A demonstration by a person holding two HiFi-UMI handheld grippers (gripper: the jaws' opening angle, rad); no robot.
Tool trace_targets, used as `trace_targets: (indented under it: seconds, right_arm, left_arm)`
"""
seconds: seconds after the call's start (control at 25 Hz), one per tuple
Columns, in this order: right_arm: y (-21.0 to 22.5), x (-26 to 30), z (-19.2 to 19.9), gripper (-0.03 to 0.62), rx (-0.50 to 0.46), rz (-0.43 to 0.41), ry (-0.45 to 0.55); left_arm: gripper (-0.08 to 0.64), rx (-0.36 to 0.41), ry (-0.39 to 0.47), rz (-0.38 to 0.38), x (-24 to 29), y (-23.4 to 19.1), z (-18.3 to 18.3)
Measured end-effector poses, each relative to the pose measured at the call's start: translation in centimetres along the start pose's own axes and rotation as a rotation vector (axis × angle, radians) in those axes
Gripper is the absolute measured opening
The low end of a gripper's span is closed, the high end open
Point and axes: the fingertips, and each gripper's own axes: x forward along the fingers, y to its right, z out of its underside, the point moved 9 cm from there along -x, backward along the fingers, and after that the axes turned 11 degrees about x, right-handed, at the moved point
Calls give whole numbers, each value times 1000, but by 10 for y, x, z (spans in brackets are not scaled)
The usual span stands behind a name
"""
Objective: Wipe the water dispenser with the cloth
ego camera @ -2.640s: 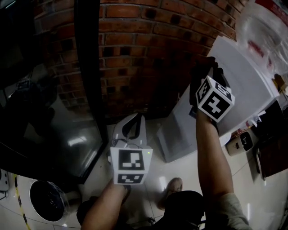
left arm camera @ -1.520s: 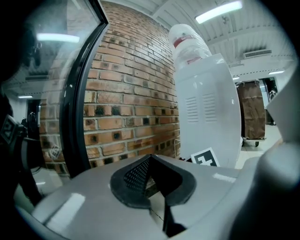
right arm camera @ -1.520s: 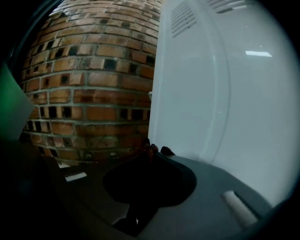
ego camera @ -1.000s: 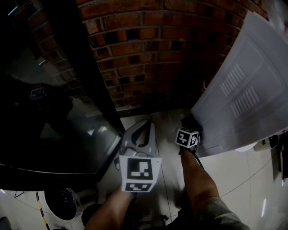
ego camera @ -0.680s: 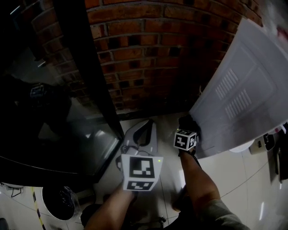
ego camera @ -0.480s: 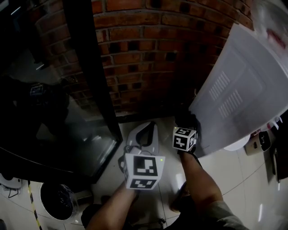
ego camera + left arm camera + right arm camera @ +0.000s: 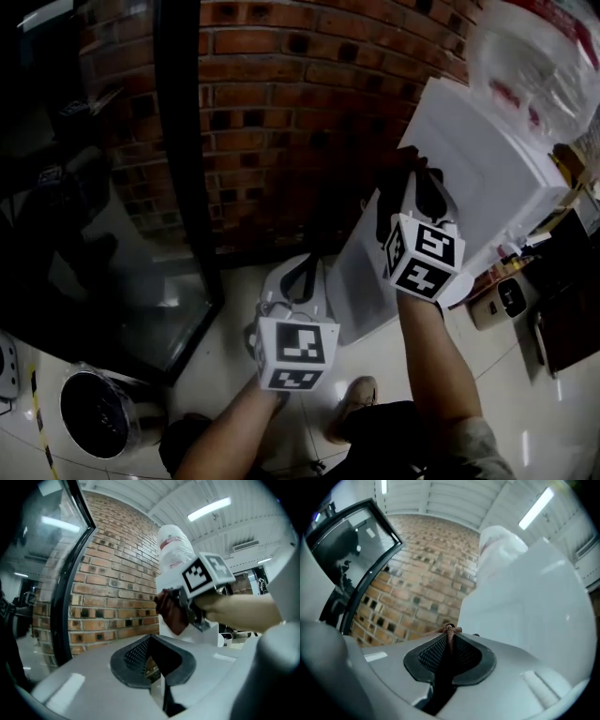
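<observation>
- The right gripper (image 7: 415,187) had its jaws pinched on the cloth (image 7: 449,631), a dark red bunch showing just past the tips.
- The cloth sat at the upper part of the water dispenser (image 7: 487,169), on the side panel near the edge facing the brick wall (image 7: 281,112). It looked to be touching, though contact could not be confirmed.
- From those jaws the white panel lay straight ahead and to the right, so the right hand was clearly the nearer.
- The dispenser stood upright with its long axis vertical and the bottle (image 7: 534,56) on top. A wipe would probably run down that axis.
- The left gripper (image 7: 302,262) had its jaws together on nothing. It sat lower, apart from the dispenser.
</observation>
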Motion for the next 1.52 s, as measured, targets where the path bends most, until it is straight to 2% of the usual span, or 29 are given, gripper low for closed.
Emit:
trace_targets:
  seconds: [0.12,0.24,0.4,0.56,0.84,1.08,1.52]
  right_arm:
    - [10,-7,-66,60,-16,36,125]
    - [16,-7,-106,60,-39,72,182]
    - [22,-5,-122,60,-29,118,173]
    - [24,-4,-114,60,-3,144,135]
    - [21,-2,-57,60,-5,157,17]
    - [15,-5,26,60,-38,167,-150]
    - [8,-25,173,60,-183,158,-454]
  left_arm:
    - [0,-6,14,-1,-3,3,-6]
    - [0,-17,39,-20,-7,0,-14]
    - [0,-37,68,-46,-13,-8,-20]
    - [0,-49,72,-56,-15,-13,-21]
    - [0,-30,54,-48,-14,-11,-16]
    - [0,-17,17,-51,-12,-11,-5]
    - [0,25,-89,-43,-7,-14,28]
